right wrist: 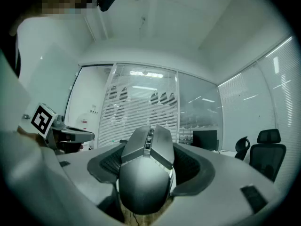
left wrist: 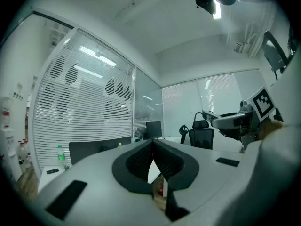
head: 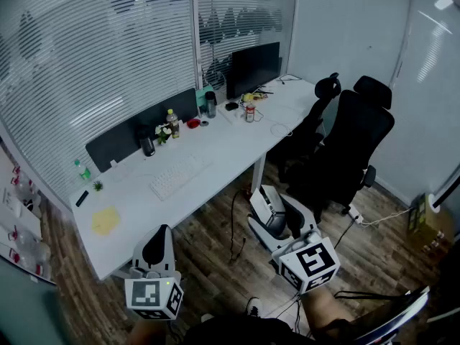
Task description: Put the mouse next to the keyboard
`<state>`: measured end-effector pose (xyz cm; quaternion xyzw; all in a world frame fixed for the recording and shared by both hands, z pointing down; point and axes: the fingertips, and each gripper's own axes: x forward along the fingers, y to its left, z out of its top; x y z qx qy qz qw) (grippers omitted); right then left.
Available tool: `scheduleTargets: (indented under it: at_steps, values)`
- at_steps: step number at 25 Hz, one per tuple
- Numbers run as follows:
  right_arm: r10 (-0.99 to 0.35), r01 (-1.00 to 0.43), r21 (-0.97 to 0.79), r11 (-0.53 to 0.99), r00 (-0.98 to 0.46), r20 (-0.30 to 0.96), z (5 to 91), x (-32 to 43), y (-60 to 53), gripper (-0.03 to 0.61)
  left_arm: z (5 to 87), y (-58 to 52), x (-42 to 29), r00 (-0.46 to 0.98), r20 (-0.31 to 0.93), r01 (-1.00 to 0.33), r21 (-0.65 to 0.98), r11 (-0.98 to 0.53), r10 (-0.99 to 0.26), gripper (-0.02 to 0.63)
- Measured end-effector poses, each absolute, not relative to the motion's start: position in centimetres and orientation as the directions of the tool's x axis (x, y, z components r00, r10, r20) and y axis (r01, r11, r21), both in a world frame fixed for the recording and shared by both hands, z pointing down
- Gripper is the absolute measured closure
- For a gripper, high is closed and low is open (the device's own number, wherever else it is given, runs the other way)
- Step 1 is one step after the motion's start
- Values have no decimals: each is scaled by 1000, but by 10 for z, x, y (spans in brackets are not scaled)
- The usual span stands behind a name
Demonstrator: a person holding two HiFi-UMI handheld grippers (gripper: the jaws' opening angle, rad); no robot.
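While both hang low off the desk, right claw grips mouse, left claw seemingly closed.

Black chairs beside white desk

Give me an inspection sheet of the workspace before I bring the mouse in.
Surface: white desk over a wood floor.
Job's things: keyboard lies on the desk; mouse is held off the desk.
Clutter: bottle, yellow pad, monitor, small items along the back.
Grippers: left gripper shut, empty; right gripper shut on the mouse.
Cables: floor cables by the desk leg.
Surroundings: black chairs, glass wall with blinds.
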<state>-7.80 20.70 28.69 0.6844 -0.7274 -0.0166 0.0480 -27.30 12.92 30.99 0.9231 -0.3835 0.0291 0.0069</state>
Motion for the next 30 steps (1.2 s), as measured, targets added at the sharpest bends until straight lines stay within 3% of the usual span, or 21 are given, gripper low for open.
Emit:
scheduleTargets:
  at_steps: [30]
  values:
    - [-995, -995, 33, 96, -95, 35, 289, -37, 201, 278, 310, 125, -233, 666, 88, -739, -56, -671, -741, 583]
